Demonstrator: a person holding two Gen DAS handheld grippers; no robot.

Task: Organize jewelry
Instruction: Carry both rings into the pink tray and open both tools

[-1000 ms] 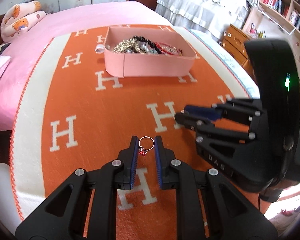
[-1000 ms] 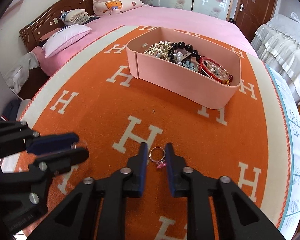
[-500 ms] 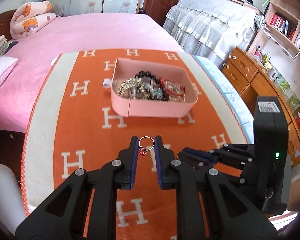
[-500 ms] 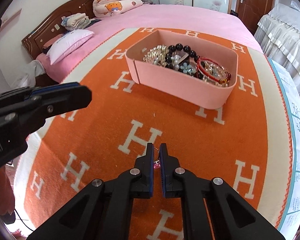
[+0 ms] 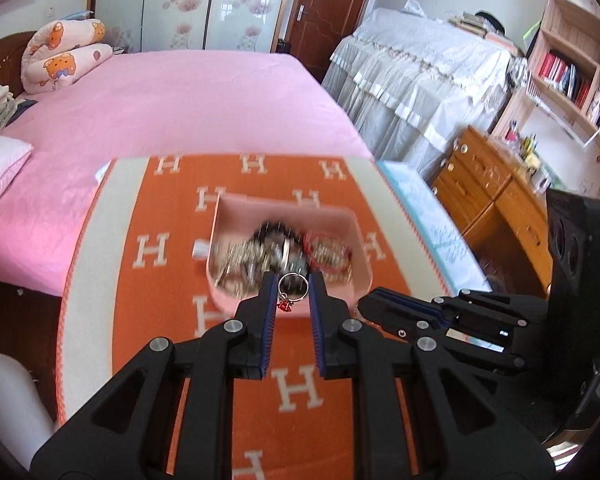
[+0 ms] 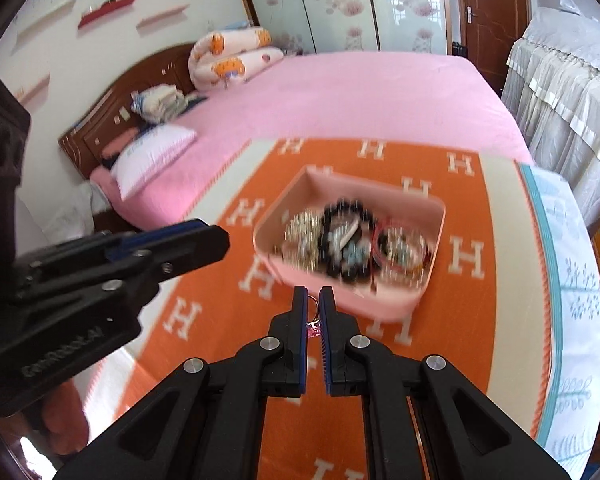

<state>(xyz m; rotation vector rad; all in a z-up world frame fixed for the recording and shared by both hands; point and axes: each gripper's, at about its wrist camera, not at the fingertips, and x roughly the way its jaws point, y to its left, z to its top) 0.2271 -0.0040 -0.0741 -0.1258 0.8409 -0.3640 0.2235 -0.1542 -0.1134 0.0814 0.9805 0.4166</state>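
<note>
A pink tray (image 5: 360,236) (image 6: 384,304) full of bracelets and beads sits on an orange blanket with white H marks. My left gripper (image 5: 293,289) is shut on a silver ring with a red charm (image 5: 293,285), held in the air over the tray's near wall. My right gripper (image 6: 313,300) is shut on a silver ring with a pink charm (image 6: 314,326), held in the air just in front of the tray. Each gripper shows in the other's view: the right one (image 5: 370,308), the left one (image 6: 216,240).
The blanket (image 5: 156,320) lies over a pink bed (image 5: 172,92). A headboard and pillow (image 6: 156,148) are to the left. A wooden dresser (image 5: 492,200), bookshelves and a white covered piece of furniture (image 5: 416,68) stand to the right.
Both grippers have risen well above the blanket with their rings. The right gripper closed on its ring. Both moved toward the tray.
</note>
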